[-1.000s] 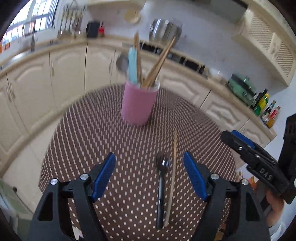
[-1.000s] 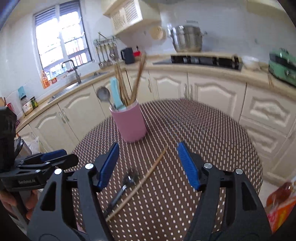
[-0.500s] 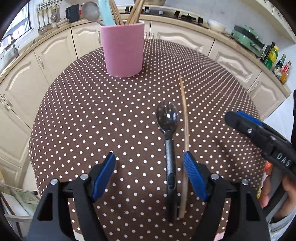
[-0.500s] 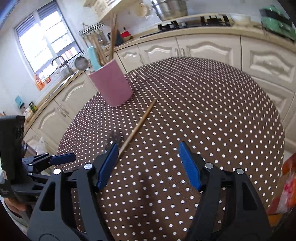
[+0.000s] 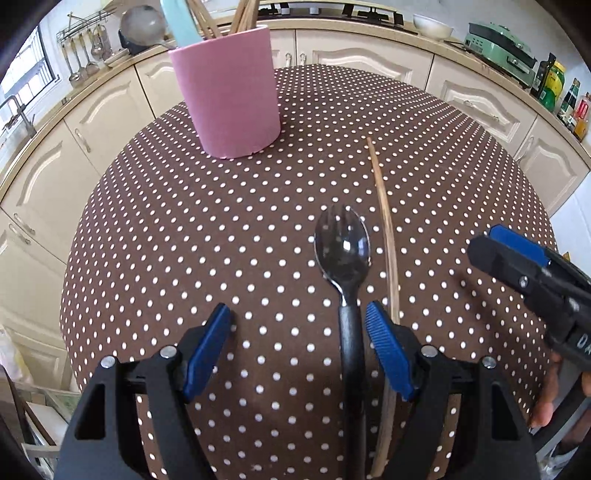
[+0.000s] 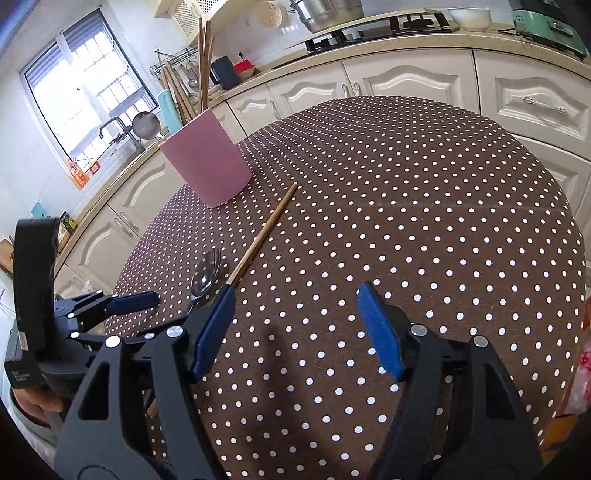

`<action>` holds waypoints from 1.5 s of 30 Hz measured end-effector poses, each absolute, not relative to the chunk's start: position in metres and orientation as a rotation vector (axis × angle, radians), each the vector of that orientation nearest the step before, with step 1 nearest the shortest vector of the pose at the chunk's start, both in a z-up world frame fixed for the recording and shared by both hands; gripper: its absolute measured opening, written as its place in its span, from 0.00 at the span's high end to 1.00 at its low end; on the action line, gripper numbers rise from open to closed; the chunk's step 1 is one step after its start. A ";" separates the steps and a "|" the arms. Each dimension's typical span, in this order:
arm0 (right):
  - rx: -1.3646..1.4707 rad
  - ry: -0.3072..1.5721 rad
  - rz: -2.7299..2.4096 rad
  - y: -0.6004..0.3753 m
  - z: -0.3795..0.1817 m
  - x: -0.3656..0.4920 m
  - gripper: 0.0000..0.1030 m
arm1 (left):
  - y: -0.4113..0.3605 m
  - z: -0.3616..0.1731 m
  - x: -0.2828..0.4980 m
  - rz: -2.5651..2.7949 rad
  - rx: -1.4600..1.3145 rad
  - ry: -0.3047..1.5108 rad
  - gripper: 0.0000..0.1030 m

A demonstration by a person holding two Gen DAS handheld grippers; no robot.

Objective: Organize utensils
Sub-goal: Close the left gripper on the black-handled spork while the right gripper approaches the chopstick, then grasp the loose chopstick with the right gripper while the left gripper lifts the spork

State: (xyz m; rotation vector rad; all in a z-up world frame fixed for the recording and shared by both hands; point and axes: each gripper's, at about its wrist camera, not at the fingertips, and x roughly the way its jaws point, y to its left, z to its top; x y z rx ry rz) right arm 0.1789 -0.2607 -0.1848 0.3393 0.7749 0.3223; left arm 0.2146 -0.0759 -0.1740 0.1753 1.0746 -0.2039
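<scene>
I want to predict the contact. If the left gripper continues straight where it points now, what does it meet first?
Probably the black spork: its handle lies between the open left gripper, close to one side. Depth is unclear; it might meet the dotted tablecloth instead.

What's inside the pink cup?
Sticking out of the pink cup are wooden chopsticks, a light blue handle and a metal ladle. Their lower ends are hidden by the cup's wall.

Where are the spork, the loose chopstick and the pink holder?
spork [image 5: 342, 251], left wrist view, on its bowl.
chopstick [image 5: 386, 218], left wrist view, mid-shaft.
pink holder [image 6: 207, 164], right wrist view, on its side wall.
</scene>
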 end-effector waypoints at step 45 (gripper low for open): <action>-0.138 1.204 0.294 -0.123 -0.168 0.302 0.76 | 0.012 -0.116 0.186 -0.177 -0.142 0.838 0.89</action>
